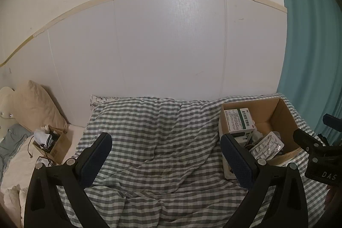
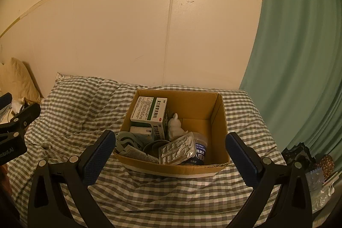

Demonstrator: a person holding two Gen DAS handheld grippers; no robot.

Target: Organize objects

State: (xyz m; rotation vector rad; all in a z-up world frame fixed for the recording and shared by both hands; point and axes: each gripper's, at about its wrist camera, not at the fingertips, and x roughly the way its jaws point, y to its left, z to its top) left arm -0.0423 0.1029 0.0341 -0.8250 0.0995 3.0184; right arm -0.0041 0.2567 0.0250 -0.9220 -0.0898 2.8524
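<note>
An open cardboard box (image 2: 215, 119) sits on the checked bedspread (image 2: 85, 104), straight ahead of my right gripper (image 2: 171, 149). In it are a green-and-white medicine carton (image 2: 149, 112), a white figurine (image 2: 175, 127), a foil blister pack (image 2: 177, 150), a blue-labelled jar (image 2: 199, 152) and grey items. The right gripper is open and empty, just short of the box's near wall. My left gripper (image 1: 165, 151) is open and empty over bare bedspread (image 1: 154, 131), left of the same box (image 1: 277, 119). The carton (image 1: 238, 120) and blister pack (image 1: 267, 145) show there too.
A smaller cardboard box (image 1: 57, 146) with cables and tissue sits at the far left beside a beige pillow (image 1: 36, 106). A white panelled wall (image 1: 160, 46) backs the bed. A teal curtain (image 2: 299, 57) hangs on the right, with bags (image 2: 316, 166) below it.
</note>
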